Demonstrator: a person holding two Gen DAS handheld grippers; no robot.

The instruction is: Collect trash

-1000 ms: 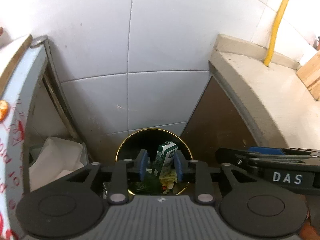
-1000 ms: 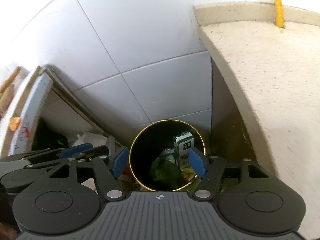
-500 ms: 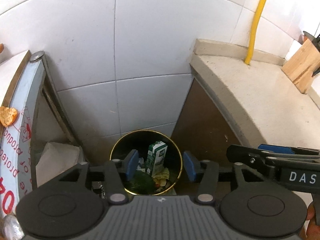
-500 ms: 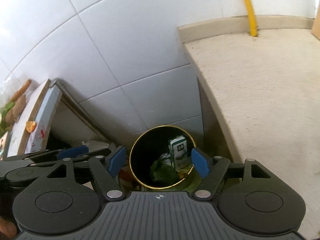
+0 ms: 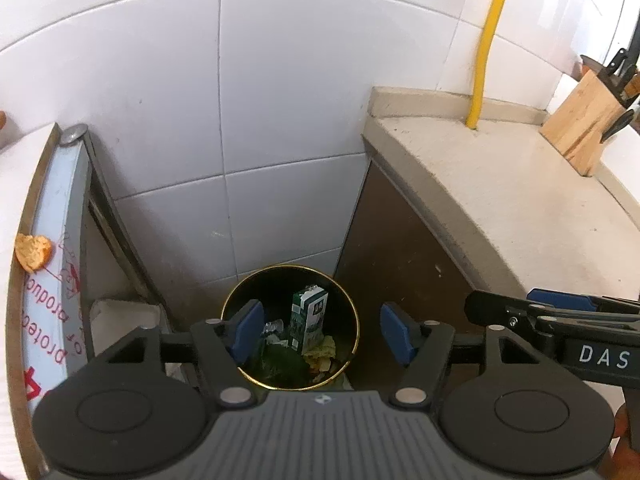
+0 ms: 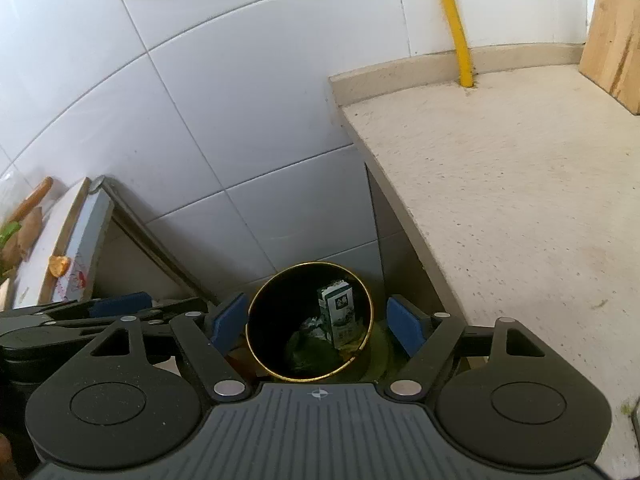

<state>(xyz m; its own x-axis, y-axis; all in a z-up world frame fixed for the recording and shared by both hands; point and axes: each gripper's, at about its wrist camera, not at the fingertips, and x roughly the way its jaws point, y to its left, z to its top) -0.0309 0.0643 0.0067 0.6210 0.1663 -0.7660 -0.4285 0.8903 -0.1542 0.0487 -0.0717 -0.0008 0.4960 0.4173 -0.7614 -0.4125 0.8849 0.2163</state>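
Each gripper is matte black with a ribbed grey body and two round discs. The left gripper (image 5: 322,332) and right gripper (image 6: 316,324) carry blue pads and silver screws. White letters "DAS" mark the right gripper's side

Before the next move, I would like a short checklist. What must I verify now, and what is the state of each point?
1. Green carton is inside the bin, standing among other trash: ok.
2. Left gripper holds nothing; its jaws have just been opening and nothing is between them: ok.
3. Right gripper is open and empty; its jaws have just been opening too: ok.
4. Both grippers are above the bin, clear of its rim: ok.
5. Trash left to collect: an orange scrap lies on the board edge at left: not ok.
6. Countertop is free of trash: cannot tell, only part shows.
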